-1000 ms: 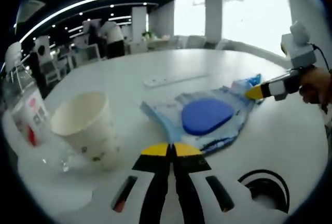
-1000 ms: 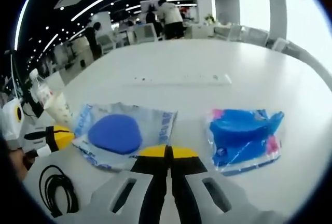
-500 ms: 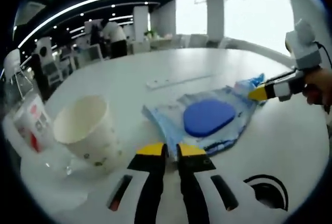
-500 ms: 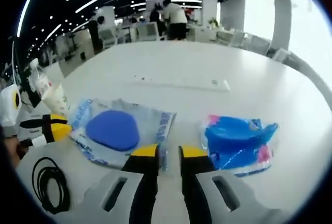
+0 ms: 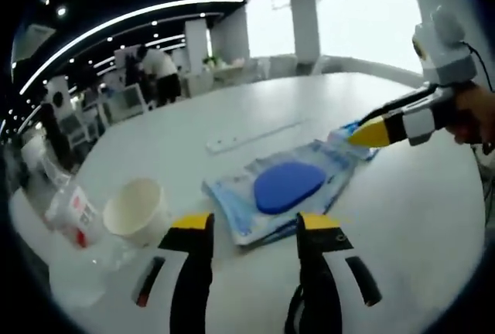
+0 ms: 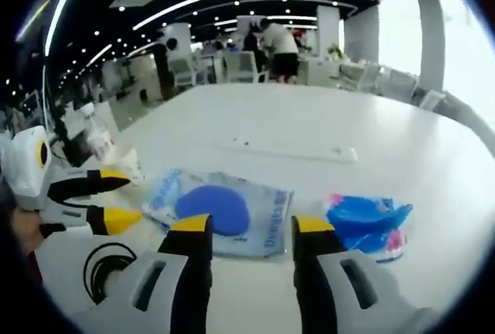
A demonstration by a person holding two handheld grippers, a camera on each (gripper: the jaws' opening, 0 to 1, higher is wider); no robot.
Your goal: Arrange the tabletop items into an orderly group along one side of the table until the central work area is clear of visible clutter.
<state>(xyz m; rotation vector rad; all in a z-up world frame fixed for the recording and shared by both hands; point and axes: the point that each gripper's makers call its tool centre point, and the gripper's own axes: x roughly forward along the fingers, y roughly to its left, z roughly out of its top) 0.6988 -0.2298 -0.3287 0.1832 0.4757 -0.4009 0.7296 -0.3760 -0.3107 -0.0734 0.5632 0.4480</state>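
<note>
While you hold both grippers above the white table (image 5: 402, 218), your left gripper (image 5: 251, 222) and right gripper (image 6: 251, 226) have jaws spread apart, gripping nothing. The blue-pad packet (image 5: 282, 187) lies flat mid-table, the blue wrapped pack (image 6: 367, 222) beside it, the paper cup (image 5: 138, 209) near a plastic bottle (image 5: 73, 214).
</note>
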